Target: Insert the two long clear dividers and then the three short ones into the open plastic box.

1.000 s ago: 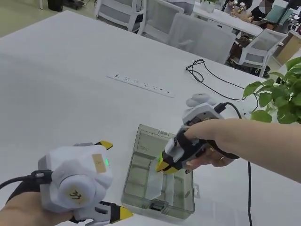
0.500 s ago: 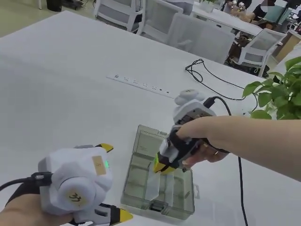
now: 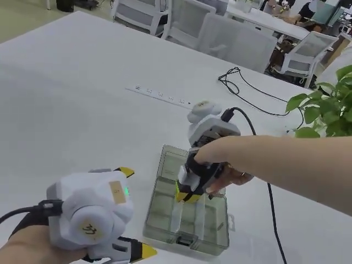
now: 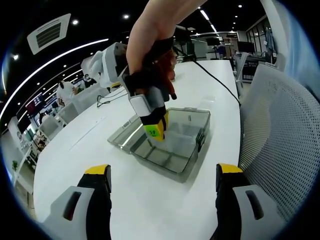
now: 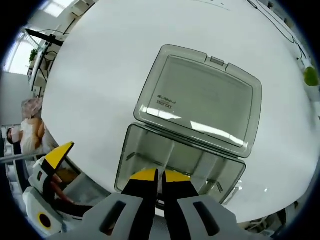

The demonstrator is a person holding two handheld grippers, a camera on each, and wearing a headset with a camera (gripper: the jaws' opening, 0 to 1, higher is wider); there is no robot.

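Leftward over the open plastic box (image 3: 212,242) the right gripper (image 3: 184,195) has slid. Its jaws are pressed almost together above an upright clear divider (image 3: 177,217) in the tray; I cannot tell whether they pinch it. The left gripper (image 4: 162,169) hangs near the box, jaws wide and empty.

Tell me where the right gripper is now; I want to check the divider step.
In the head view the right gripper is right of centre, tips pointing down into the middle of the tray of the open plastic box.
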